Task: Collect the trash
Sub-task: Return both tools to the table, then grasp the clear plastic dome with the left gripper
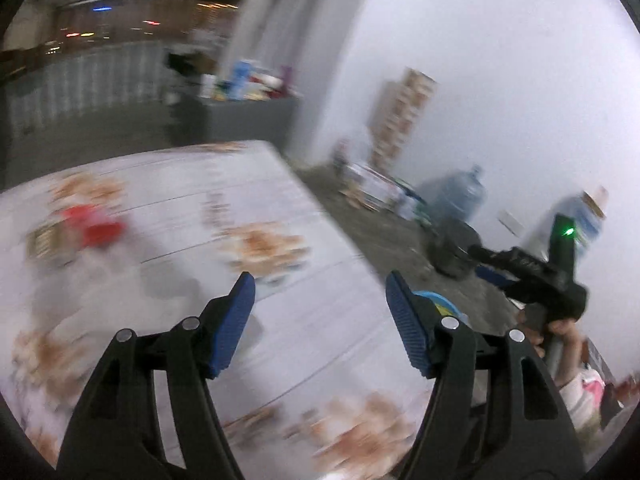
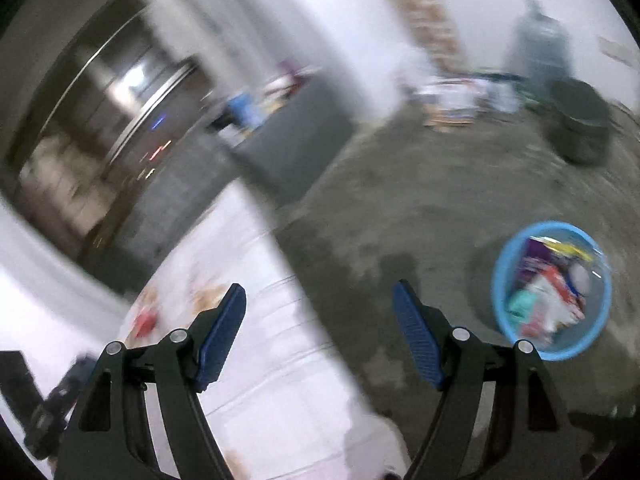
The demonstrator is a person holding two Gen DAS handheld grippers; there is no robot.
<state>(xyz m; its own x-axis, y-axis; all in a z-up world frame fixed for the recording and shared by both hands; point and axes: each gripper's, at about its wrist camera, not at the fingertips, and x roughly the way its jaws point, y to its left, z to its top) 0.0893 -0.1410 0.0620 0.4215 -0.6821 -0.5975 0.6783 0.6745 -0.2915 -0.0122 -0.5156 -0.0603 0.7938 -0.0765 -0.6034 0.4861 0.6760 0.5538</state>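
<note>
Trash fills my blue basket on the concrete floor, at about four o'clock in the right wrist view. A blurred red piece lies on the patterned table at nine o'clock in the left view. My left gripper angles down over the table, jaws spread, nothing between them. My right gripper tilts down over the table edge, jaws equally wide and empty; my hand grips its handle.

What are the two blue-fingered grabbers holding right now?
Nothing. The left gripper and right gripper both stand open with empty gaps.
</note>
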